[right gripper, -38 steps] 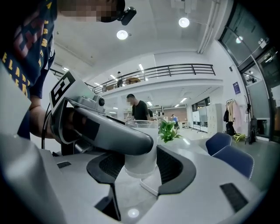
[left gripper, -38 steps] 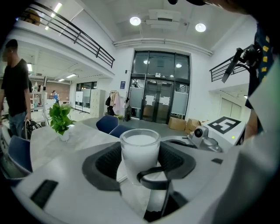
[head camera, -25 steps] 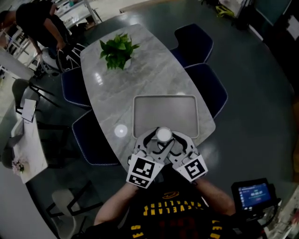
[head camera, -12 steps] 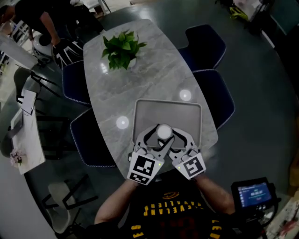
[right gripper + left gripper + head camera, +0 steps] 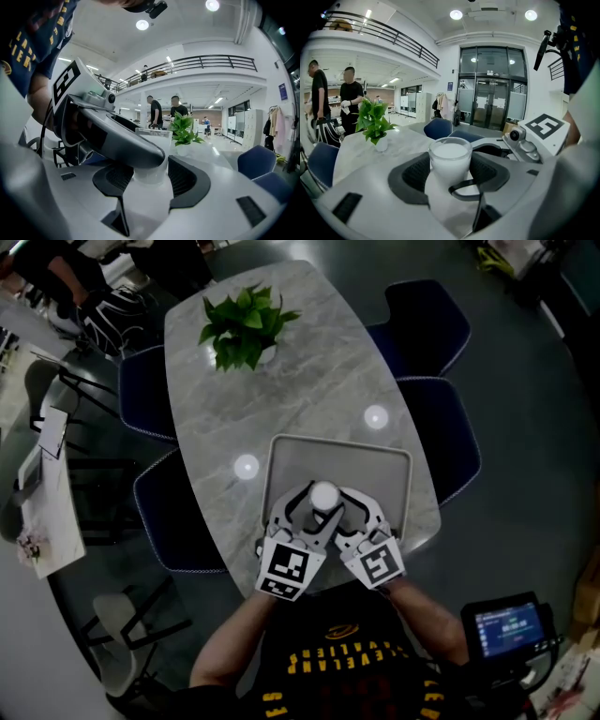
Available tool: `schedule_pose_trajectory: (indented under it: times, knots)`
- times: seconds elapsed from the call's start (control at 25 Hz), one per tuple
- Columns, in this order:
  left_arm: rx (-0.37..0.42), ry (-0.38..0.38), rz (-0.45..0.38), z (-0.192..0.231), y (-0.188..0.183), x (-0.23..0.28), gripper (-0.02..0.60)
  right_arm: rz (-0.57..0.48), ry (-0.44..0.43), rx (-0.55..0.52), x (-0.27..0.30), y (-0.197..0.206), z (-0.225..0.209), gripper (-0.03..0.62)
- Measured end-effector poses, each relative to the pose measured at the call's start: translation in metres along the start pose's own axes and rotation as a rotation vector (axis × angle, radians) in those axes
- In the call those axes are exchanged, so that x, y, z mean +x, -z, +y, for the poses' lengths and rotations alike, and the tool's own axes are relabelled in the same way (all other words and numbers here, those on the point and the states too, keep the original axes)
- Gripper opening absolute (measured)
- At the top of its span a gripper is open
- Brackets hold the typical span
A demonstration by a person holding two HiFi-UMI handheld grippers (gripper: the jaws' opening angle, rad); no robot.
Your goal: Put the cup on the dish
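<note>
A white frosted cup (image 5: 323, 494) hangs upright over the near part of the grey rectangular dish (image 5: 384, 463) on the marble table (image 5: 309, 381). My left gripper (image 5: 306, 504) and right gripper (image 5: 344, 506) meet around it from either side, both shut on it. In the left gripper view the cup (image 5: 450, 157) sits between the dark pads of the left gripper (image 5: 451, 177). In the right gripper view the cup (image 5: 158, 140) stands between the pads of the right gripper (image 5: 152, 177), partly hidden by the other gripper's jaw.
A potted plant (image 5: 242, 326) stands at the table's far end. Navy chairs line the right side (image 5: 448, 442) and the left side (image 5: 172, 519). People stand beyond the far left corner (image 5: 66, 277). A small screen (image 5: 511, 628) is at my right.
Both grippers have carried the cup from the dish's near rim a little farther in over the dish. My head view has shifted, so the table sits slightly differently in the frame.
</note>
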State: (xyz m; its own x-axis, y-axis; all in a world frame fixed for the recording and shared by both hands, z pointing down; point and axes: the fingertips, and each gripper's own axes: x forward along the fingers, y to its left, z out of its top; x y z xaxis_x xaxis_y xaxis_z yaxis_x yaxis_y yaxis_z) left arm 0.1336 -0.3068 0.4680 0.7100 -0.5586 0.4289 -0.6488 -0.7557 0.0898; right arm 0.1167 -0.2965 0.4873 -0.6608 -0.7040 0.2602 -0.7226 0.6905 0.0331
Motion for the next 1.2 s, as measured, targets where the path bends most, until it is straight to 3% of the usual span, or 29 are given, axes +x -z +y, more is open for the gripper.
schedule_pose_trajectory:
  times: [0.24, 0.48, 0.8, 1.2]
  knots:
    - [-0.02, -0.044, 0.001, 0.013, 0.017, -0.001, 0.262, 0.049, -0.051, -0.101, 0.015, 0.013, 0.008, 0.229]
    - [0.0, -0.12, 0.047, 0.069, 0.068, 0.051, 0.264, 0.064, -0.121, -0.133, 0.081, 0.073, -0.016, 0.229]
    - [0.048, -0.146, 0.058, 0.077, 0.082, 0.062, 0.264, 0.125, -0.126, -0.204, 0.093, 0.088, -0.021, 0.229]
    - [0.036, -0.178, 0.088, 0.085, 0.107, 0.075, 0.264, 0.204, -0.136, -0.232, 0.105, 0.11, -0.023, 0.229]
